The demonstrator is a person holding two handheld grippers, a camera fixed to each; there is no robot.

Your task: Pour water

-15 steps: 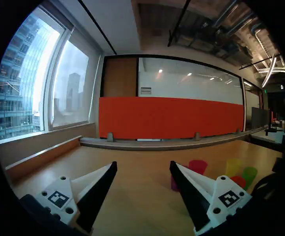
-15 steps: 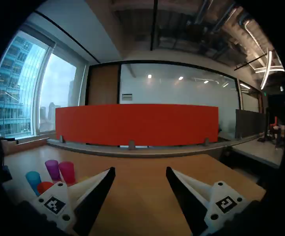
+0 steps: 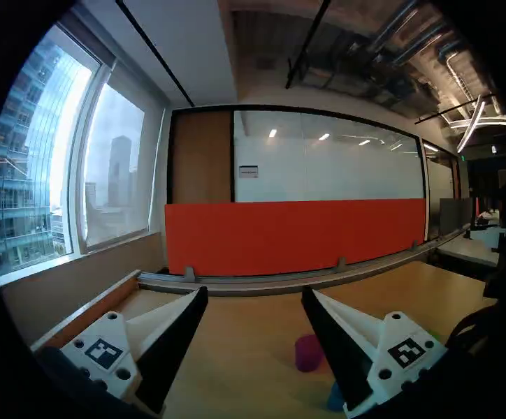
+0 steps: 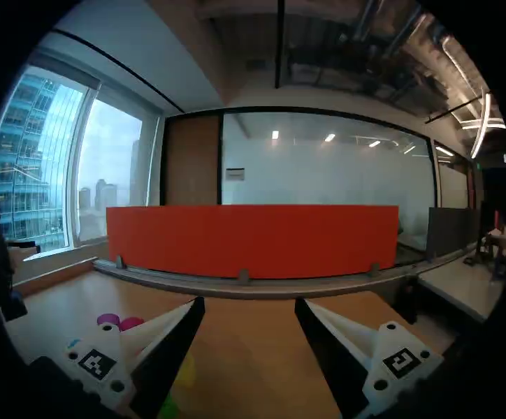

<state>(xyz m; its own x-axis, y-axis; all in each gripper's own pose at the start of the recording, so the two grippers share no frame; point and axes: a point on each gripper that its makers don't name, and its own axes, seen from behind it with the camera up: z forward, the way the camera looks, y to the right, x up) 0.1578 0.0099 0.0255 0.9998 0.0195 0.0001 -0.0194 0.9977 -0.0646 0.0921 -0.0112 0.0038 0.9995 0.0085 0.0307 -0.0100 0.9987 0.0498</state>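
**Two hand-held claws over a wooden bench, cups low in frame**

Left claw (image 3: 254, 299): held level and pointing forward over the bench (image 3: 253, 370). Its fingers are spread wide with nothing between them. Through the gap, the left gripper view shows a magenta cup (image 3: 309, 353) standing upright on the bench, just beside the inner edge of the right-hand finger. A blue cup (image 3: 335, 399) sits lower, partly hidden behind that same finger.

Right claw (image 4: 249, 304): same level, forward-pointing pose, with its fingers spread wide and empty. In the right gripper view, a purple cup (image 4: 107, 320) and a pink cup (image 4: 131, 323) show their rims side by side above the left-hand finger. A yellow cup (image 4: 186, 370) and a green cup (image 4: 166, 406) peek out at that finger's inner edge, near the bottom.

Backdrop: an orange panel (image 3: 295, 236) stands along the far edge of the bench, with glazed walls and windows behind it.

Change from half a second ago: both claws are as wide as before. In both views the orange panel sits lower in frame and more ceiling shows. The cups have dropped towards the bottom edge. In the left gripper view the yellow, green and red cups seen to the right have gone from sight, and the magenta cup now lies between the fingers. In the right gripper view the cups stood clear to the left, and the finger now covers most of them.
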